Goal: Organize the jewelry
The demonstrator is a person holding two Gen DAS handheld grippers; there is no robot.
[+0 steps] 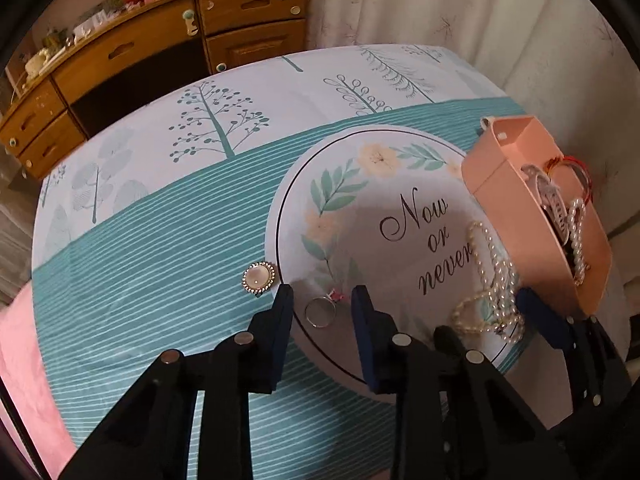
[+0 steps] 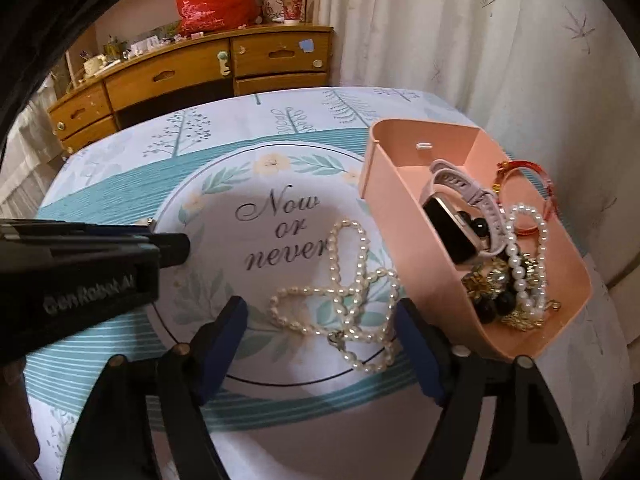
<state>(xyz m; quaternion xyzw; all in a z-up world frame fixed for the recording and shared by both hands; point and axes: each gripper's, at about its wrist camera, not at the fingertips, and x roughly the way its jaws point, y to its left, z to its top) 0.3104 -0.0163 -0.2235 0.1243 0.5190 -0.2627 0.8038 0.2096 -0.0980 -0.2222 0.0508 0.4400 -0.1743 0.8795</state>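
Your left gripper hangs nearest, its jaws narrowed around a thin ring on the near edge of the round mat, pads not touching it. Your right gripper stands wide over the pearl necklace, which lies loose on the mat. Left of the ring sits a round brooch. Farther right, the pink box holds a watch and beads. A wooden dresser stands far behind.
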